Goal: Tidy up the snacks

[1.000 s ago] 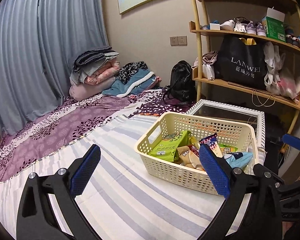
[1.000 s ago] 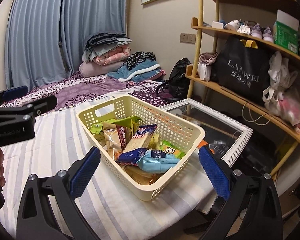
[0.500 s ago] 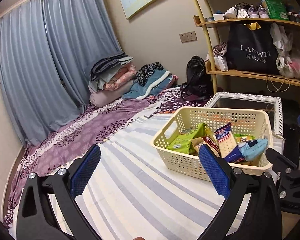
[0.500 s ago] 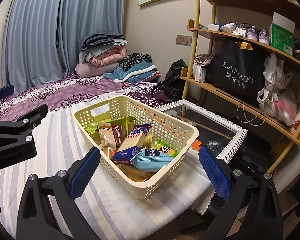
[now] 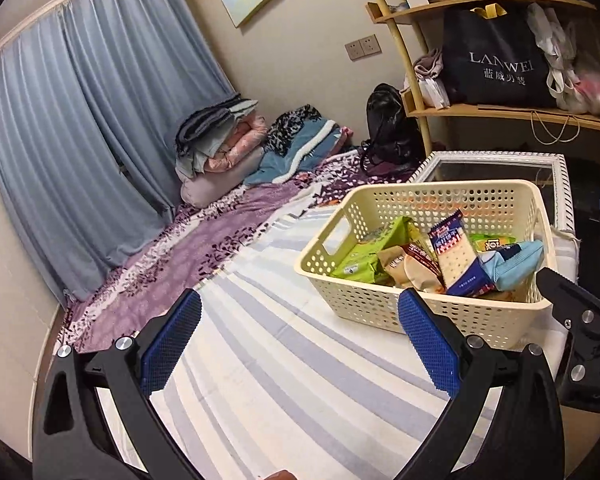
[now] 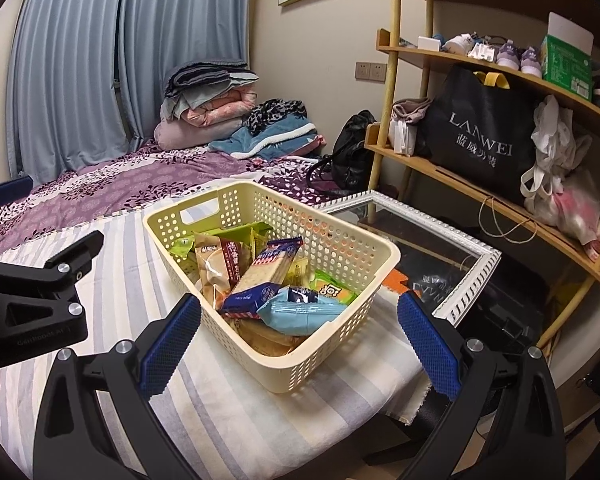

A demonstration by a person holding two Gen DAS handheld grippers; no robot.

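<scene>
Left gripper (image 5: 299, 346) gapes wide, holding nothing, basket (image 5: 384, 304) ahead to its right; right gripper (image 6: 299, 344) equally wide, empty, basket (image 6: 342, 244) seemingly just beyond its fingers.

Cream basket (image 6: 340, 248), blue-and-white striped cloth (image 5: 284, 376), purple leaf-print bedspread (image 6: 140, 184), probably grey-blue curtains (image 5: 80, 120).

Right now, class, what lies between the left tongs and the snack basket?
Only bare striped cloth: in the left wrist view nothing lies between the open left tongs and the cream basket.
</scene>
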